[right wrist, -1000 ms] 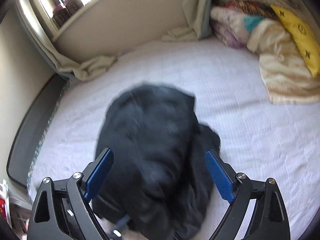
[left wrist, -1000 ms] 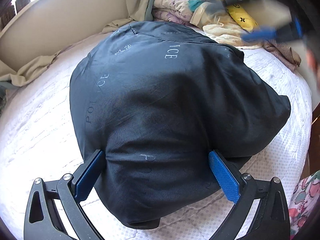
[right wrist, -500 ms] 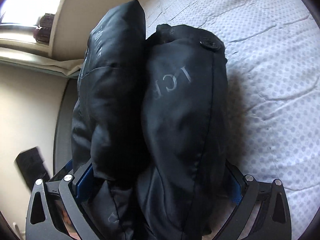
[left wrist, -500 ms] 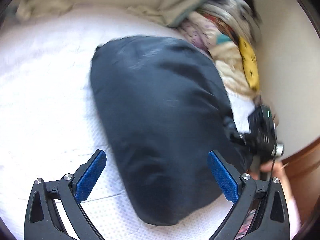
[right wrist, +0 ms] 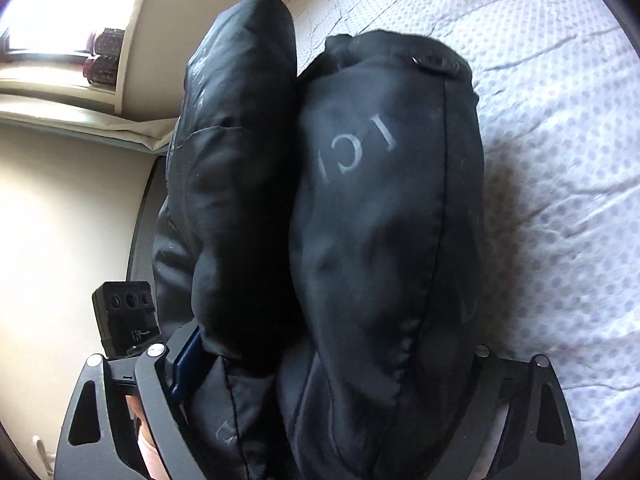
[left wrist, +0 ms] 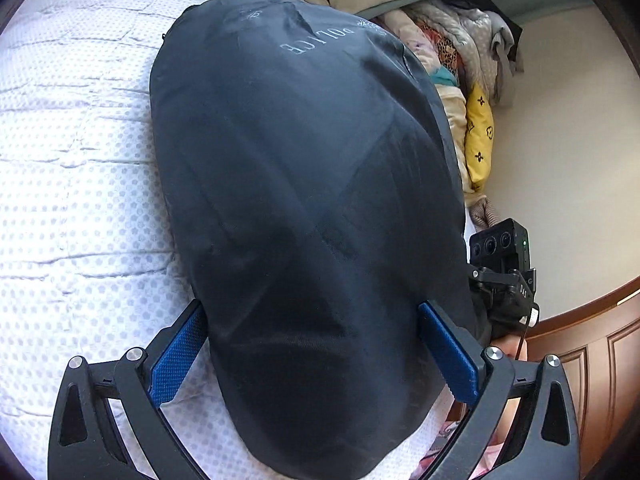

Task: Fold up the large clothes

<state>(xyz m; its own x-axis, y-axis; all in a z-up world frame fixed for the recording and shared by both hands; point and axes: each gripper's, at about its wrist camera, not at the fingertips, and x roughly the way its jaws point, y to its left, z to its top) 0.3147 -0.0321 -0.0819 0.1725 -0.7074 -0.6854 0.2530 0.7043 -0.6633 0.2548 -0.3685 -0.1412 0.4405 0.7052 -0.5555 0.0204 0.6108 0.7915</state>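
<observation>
A black padded jacket (left wrist: 304, 184) with pale "POLICE" lettering lies folded into a thick bundle on the white dotted mattress (left wrist: 76, 168). My left gripper (left wrist: 310, 308) straddles its near end, blue pads wide apart on either side, open. In the right wrist view the jacket (right wrist: 380, 208) shows as two stacked puffy layers running away from me. My right gripper (right wrist: 332, 340) has both layers between its jaws, which are closing. One blue pad (right wrist: 186, 356) is sunk into the fabric and the other is hidden under it. The right gripper's body (left wrist: 504, 272) shows at the jacket's right side.
A heap of bedding and clothes (left wrist: 452, 52) with a yellow cushion (left wrist: 480, 136) is piled against the wall beyond the jacket. A brown wooden panel (left wrist: 584, 356) stands at the bed's right edge. A window ledge (right wrist: 60, 92) holds small rollers (right wrist: 104, 56). The left gripper's body (right wrist: 124, 316) is at lower left.
The right gripper dropped from above the jacket to its edge and took both layers between its jaws. The left gripper swung around and moved in until the jacket's end lies between its pads.
</observation>
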